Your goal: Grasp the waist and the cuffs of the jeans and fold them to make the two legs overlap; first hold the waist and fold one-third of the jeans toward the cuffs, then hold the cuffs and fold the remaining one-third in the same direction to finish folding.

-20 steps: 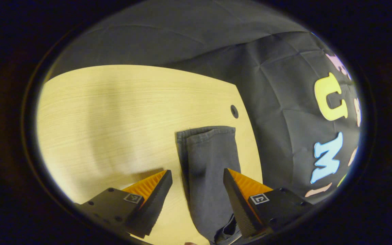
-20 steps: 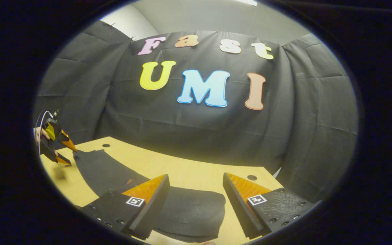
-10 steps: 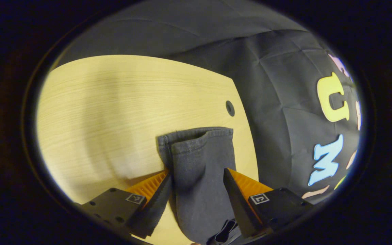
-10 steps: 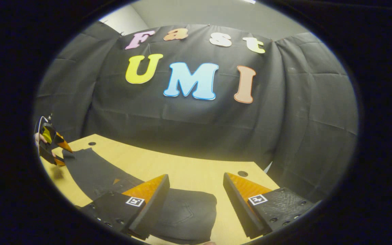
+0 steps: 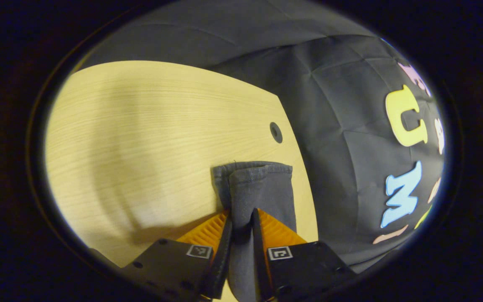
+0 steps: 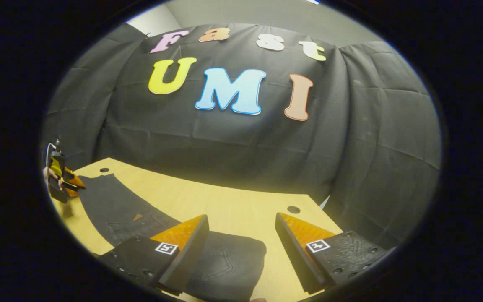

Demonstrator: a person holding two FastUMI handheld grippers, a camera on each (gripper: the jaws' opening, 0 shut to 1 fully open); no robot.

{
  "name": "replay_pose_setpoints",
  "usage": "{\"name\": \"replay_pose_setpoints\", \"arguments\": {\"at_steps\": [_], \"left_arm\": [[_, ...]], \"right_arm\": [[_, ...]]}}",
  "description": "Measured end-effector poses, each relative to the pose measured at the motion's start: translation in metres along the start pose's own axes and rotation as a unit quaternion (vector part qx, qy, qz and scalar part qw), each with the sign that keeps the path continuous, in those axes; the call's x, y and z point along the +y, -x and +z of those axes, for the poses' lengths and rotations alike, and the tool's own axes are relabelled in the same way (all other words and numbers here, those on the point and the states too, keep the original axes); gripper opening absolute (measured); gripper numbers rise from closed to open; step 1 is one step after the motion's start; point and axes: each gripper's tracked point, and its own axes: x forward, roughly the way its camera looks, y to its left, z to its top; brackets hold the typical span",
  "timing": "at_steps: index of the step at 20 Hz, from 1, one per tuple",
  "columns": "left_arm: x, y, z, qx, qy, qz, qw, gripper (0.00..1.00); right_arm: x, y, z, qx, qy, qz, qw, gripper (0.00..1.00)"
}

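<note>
The desk [image 5: 149, 126] was made of light wood, with fine lines running along it. It had a small round hole [image 5: 275, 132] near one corner. In the right gripper view there was one more hole [image 6: 294, 209] near the other far corner. Dark jeans [image 6: 141, 218] lay flat on the desk. They reached from one end of it toward the other. The cuffs [image 5: 258, 176] lay near the first hole. The folded waist part [image 6: 229, 260] lay at the near end. The rest of the desk top was bare wood.
</note>
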Motion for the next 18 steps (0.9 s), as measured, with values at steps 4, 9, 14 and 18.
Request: {"name": "replay_pose_setpoints", "arguments": {"at_steps": [4, 9, 14, 18], "left_arm": [[-0.01, -0.004, 0.004, 0.002, -0.013, -0.017, 1.0, 0.15], [-0.048, 0.021, 0.014, 0.004, 0.077, -0.127, 0.989, 0.1], [-0.127, 0.058, -0.005, 0.007, 0.03, -0.203, 0.979, 0.1], [-0.191, 0.098, -0.039, 0.012, -0.039, -0.248, 0.968, 0.09]], "right_arm": [[-0.003, -0.001, -0.001, 0.005, -0.004, -0.002, 1.0, 0.95], [-0.005, 0.0, -0.002, 0.006, 0.001, 0.0, 1.0, 0.94], [-0.005, 0.004, 0.005, -0.005, -0.007, 0.006, 1.0, 0.95], [-0.012, 0.012, 0.023, -0.027, -0.011, 0.009, 1.0, 0.95]]}}
